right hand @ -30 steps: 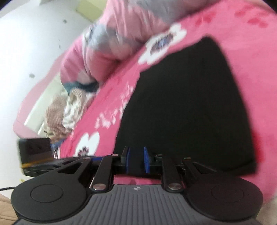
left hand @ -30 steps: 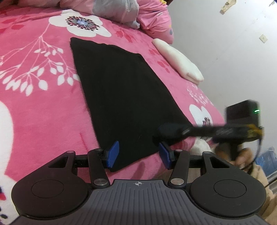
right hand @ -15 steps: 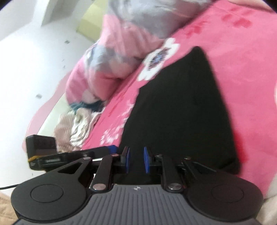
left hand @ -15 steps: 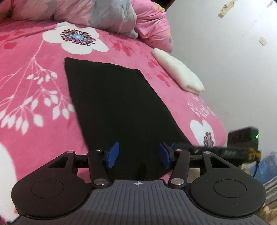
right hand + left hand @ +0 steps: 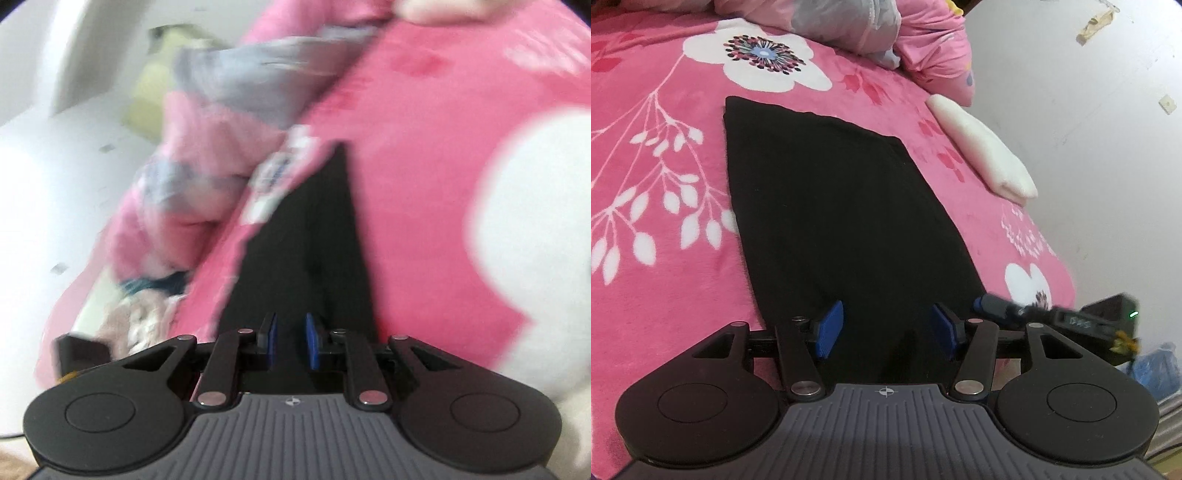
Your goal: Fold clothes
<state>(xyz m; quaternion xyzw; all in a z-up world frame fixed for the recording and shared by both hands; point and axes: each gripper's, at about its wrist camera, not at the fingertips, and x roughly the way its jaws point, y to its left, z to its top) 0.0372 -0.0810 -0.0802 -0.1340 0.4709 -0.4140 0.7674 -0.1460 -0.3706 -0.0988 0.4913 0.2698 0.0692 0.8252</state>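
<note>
Left wrist view: your left gripper [image 5: 884, 330] stands half open astride the near hem of the flat black cloth garment [image 5: 831, 206]; its long axis runs away up the pink floral bed [image 5: 653, 110]. Your right gripper [image 5: 290, 341], just narrowing, pinches that hem's other corner.

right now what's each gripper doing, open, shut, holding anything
left gripper: open, black cloth between its pads, not pinched.
right gripper: jaws just been closing on the black cloth, grip unclear.
</note>
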